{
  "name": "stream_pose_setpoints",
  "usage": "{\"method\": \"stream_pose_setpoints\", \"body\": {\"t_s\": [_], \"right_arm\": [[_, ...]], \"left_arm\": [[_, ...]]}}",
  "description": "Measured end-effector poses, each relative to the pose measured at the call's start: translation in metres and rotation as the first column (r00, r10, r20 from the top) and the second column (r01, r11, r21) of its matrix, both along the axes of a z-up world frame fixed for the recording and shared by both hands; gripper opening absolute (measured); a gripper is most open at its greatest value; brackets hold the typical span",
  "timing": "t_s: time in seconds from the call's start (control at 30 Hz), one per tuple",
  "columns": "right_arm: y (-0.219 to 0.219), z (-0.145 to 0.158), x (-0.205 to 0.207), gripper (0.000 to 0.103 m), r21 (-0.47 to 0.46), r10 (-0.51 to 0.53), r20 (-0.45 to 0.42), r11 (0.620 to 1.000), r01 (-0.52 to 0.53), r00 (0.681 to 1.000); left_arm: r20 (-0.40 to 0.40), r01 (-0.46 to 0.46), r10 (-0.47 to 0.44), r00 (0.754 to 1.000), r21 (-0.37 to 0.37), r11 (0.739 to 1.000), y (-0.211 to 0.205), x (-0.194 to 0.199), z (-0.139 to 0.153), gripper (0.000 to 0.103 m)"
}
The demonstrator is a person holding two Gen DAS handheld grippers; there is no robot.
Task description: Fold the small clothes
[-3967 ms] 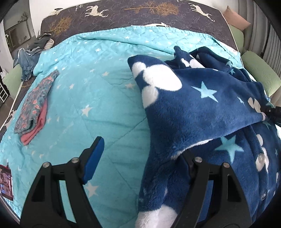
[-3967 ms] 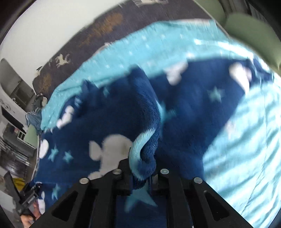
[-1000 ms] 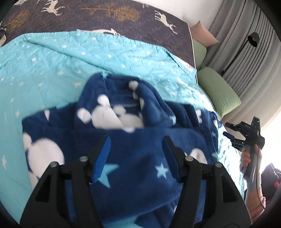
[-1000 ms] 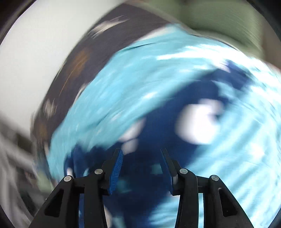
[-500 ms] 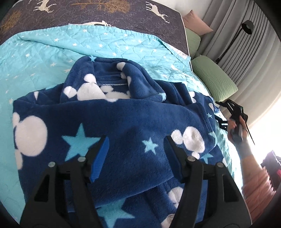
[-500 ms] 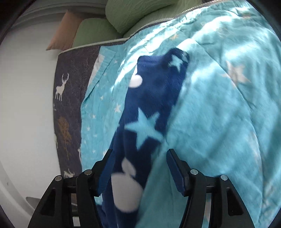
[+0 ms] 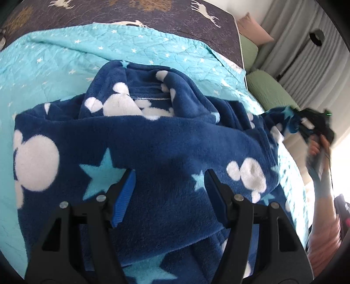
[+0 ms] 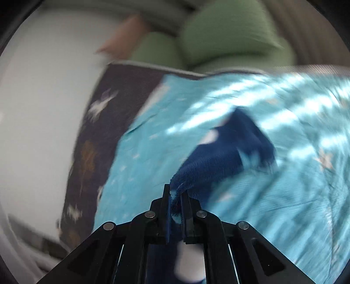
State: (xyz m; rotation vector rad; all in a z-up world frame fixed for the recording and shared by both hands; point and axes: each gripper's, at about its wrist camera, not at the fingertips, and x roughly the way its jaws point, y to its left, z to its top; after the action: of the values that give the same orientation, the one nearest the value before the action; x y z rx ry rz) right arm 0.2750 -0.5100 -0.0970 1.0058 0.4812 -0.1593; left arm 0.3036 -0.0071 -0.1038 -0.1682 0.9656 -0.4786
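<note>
**A:** Start on the left. What have you got?

**Me:** My left gripper (image 7: 168, 185) hangs over the fleece robe (image 7: 153, 148) with its jaws spread wide and nothing between them. The robe is navy with white mouse heads and pale stars, and it lies bunched on the turquoise quilt (image 7: 54, 59), hood end toward the dark deer blanket (image 7: 131, 15). One flap is doubled across the body of the robe.

**A:** And the right?

**Me:** My right gripper (image 8: 175, 196) is pinched nearly closed on the sleeve (image 8: 229, 148), which runs out from the robe toward the green cushions (image 8: 229, 28). That view is smeared, so I cannot judge how deep the bite is.

**A:** What could go wrong?

**Me:** I think the hold is only on the fluffy edge, and thick fleece could slip out if I pull hard. Since the left holds nothing down, I suspect a tug on the sleeve would drag the robe across the quilt and undo the doubled flap. The sleeve could also land twisted or bunched, leaving a lumpy fold.

**A:** Any brand or writing?

**Me:** None I can read. There is a pale stitched line inside the hood, but no legible tag. The rest is only printed pattern: mouse heads, stars, deer.
</note>
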Motion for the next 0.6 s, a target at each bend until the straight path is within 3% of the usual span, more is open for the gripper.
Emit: {"method": "stream_pose_setpoints", "body": {"t_s": [0.1, 0.17, 0.2, 0.27, 0.37, 0.4, 0.5, 0.53, 0.6], "right_arm": [[0.086, 0.057, -0.001, 0.006, -0.190, 0.245, 0.099, 0.956, -0.223, 0.965], [0.172, 0.081, -0.012, 0.007, -0.384, 0.452, 0.077, 0.836, -0.392, 0.889], [0.195, 0.082, -0.016, 0.008, -0.413, 0.510, 0.061, 0.795, -0.444, 0.858], [0.261, 0.067, -0.024, 0.008, -0.432, 0.667, -0.025, 0.665, -0.610, 0.745], [0.319, 0.022, -0.031, 0.016, -0.358, 0.760, -0.179, 0.541, -0.761, 0.624], [0.331, 0.006, -0.033, 0.020, -0.334, 0.767, -0.228, 0.517, -0.788, 0.600], [0.342, -0.016, -0.038, 0.027, -0.335, 0.757, -0.315, 0.476, -0.813, 0.573], [0.340, -0.018, -0.042, 0.028, -0.341, 0.757, -0.322, 0.468, -0.815, 0.569], [0.327, -0.012, -0.048, 0.043, -0.340, 0.757, -0.309, 0.478, -0.810, 0.576]], "left_arm": [[-0.003, -0.010, 0.010, 1.000, -0.030, 1.000, 0.005, -0.001, 0.001, 0.066], [0.006, -0.022, 0.023, 1.000, -0.031, 0.999, 0.013, -0.005, 0.002, 0.066], [0.009, -0.039, 0.039, 0.999, -0.022, 0.999, 0.020, -0.006, 0.002, 0.066], [0.003, -0.084, 0.084, 0.996, -0.004, 0.996, 0.035, -0.008, 0.000, 0.066], [-0.049, -0.135, 0.132, 0.990, -0.062, 0.989, 0.061, -0.009, -0.007, 0.066], [-0.066, -0.144, 0.139, 0.988, -0.079, 0.986, 0.066, -0.009, -0.009, 0.066], [-0.070, -0.134, 0.127, 0.989, -0.097, 0.986, 0.072, -0.014, -0.008, 0.067], [-0.065, -0.129, 0.123, 0.990, -0.094, 0.987, 0.071, -0.016, -0.007, 0.069], [-0.065, -0.118, 0.111, 0.992, -0.124, 0.985, 0.070, -0.019, -0.004, 0.076]]}}
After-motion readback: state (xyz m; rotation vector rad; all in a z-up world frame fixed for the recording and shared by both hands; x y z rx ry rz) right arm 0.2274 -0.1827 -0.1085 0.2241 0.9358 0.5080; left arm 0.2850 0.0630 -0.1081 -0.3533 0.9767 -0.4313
